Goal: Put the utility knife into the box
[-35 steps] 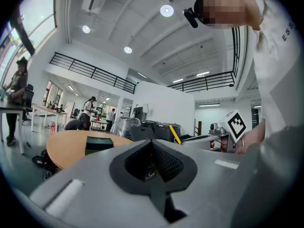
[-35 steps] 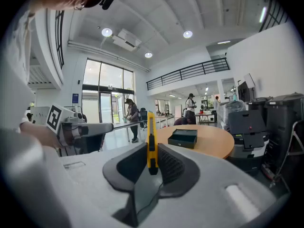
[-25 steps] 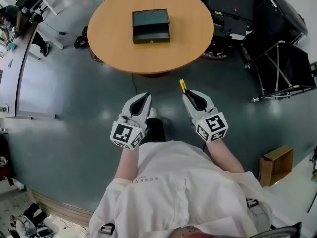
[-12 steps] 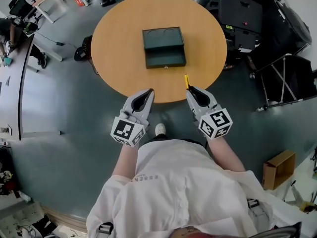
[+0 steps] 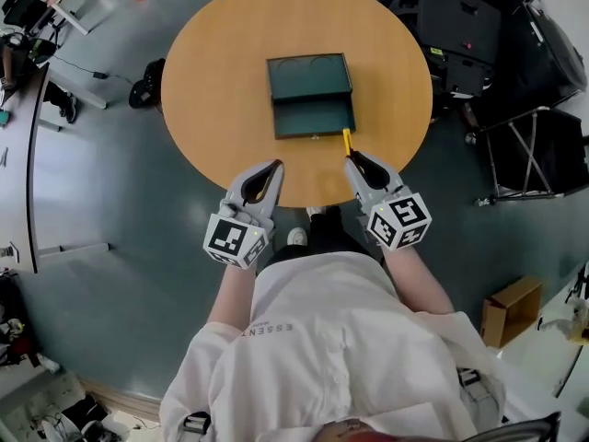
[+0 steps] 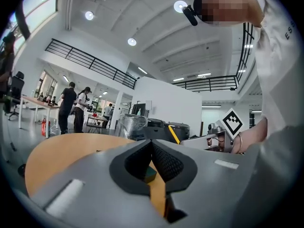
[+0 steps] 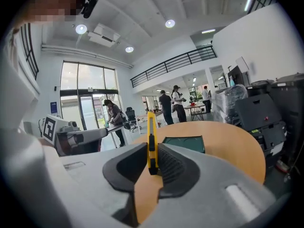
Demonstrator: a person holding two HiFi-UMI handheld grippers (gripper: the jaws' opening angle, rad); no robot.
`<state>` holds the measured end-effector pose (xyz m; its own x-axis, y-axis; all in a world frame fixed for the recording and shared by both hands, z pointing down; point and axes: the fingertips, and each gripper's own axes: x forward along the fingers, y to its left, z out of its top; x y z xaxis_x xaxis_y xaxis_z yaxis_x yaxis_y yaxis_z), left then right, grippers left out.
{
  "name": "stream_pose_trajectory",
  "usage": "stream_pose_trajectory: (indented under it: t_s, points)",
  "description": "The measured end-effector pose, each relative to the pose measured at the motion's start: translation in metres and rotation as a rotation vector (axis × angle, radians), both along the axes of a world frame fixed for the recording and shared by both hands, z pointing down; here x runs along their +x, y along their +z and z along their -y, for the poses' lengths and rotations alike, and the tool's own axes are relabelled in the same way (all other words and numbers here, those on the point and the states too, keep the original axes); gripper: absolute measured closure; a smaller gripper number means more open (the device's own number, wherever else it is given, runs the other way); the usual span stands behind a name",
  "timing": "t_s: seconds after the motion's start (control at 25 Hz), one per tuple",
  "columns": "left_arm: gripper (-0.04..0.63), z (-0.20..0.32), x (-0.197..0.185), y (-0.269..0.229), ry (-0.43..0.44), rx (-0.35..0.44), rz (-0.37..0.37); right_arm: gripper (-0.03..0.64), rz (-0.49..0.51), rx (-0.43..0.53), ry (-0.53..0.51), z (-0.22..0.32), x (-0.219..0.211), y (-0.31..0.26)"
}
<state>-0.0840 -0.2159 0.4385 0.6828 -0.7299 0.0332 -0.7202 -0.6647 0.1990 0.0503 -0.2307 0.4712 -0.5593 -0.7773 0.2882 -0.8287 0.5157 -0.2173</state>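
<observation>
**Inspector:** Start nearest the person; state of the jaws?

**Assessor:** Left gripper hangs over the near rim of the table; its jaws meet at the tips with nothing between them. Right gripper sits level with it at 3 o'clock; its pads are clamped on the utility knife.

**Inspector:** How does the knife lie in that grip?

**Assessor:** Its long axis runs in line with the jaws; the yellow body projects beyond the tips and points close to 12 o'clock in the head view.

**Inspector:** And the box?

**Assessor:** The box lies open on the table, long side running 9 to 3; its near half is toward the person. The knife's forward end is just beside the near right corner; whether it overlaps the rim I cannot tell. The box centre bears 11 o'clock from the knife tip.

**Inspector:** Finding?

**Assessor:** In my judgement, the right gripper is the nearer and the loaded one. The knife stands crosswise to the box's long side; it likely needs shifting toward 11 o'clock and turning before release.
</observation>
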Motion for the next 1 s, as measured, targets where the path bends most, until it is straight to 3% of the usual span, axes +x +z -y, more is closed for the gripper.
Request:
stream_pose_trajectory:
  t_s: [0.32,0.76,1.0]
  points:
    - [0.586,0.046,0.006,0.015,-0.052,-0.046,0.006,0.56,-0.114,-0.083,-0.088,0.067,0.001,0.049]
    - [0.586,0.106,0.0,0.049,-0.176,-0.167,-0.005,0.56,-0.383,-0.357,-0.49,0.134,-0.039,0.169]
    - [0.586,0.125,-0.016,0.056,-0.245,-0.186,0.005,0.558,-0.548,-0.461,-0.59,0.151,-0.045,0.212]
